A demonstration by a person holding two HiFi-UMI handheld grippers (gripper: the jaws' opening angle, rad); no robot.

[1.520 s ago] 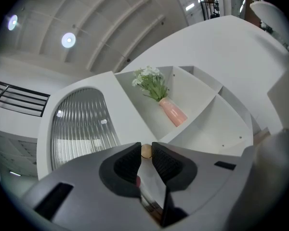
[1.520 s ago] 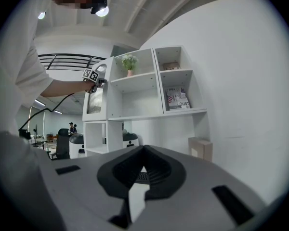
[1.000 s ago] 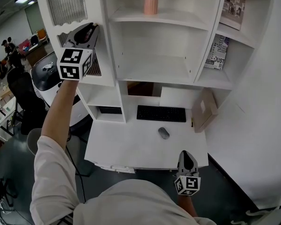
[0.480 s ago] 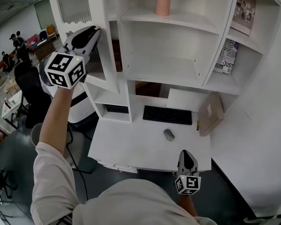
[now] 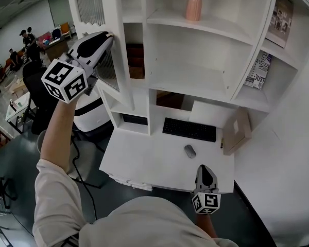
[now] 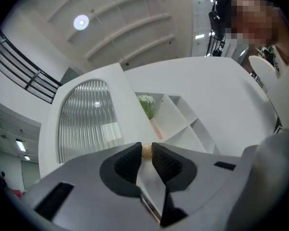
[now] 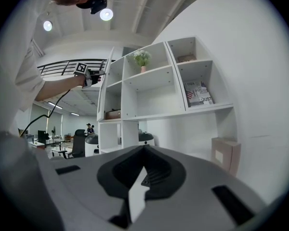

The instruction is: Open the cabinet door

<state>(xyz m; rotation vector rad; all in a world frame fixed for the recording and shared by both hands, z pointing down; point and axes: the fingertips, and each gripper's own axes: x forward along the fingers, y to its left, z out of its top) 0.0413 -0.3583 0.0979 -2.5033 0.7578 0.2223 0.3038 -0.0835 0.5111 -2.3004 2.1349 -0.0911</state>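
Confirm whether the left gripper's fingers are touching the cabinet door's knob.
Touching. The left gripper view shows the small round knob pinched between both fingers of the left gripper, with no gap on either side.

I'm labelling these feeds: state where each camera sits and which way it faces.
Head view: on the person's head, looking steeply down at the desk and shelf unit; shows the left arm, left tongs and right tongs.
Left gripper view: on the left tongs, looking upward along jaws shut on the knob of the cabinet door; the person's head shows at right.
Right gripper view: on the right tongs, jaws together, facing level at the shelf unit; the raised left arm shows.
Shared: all three show the potted plant.
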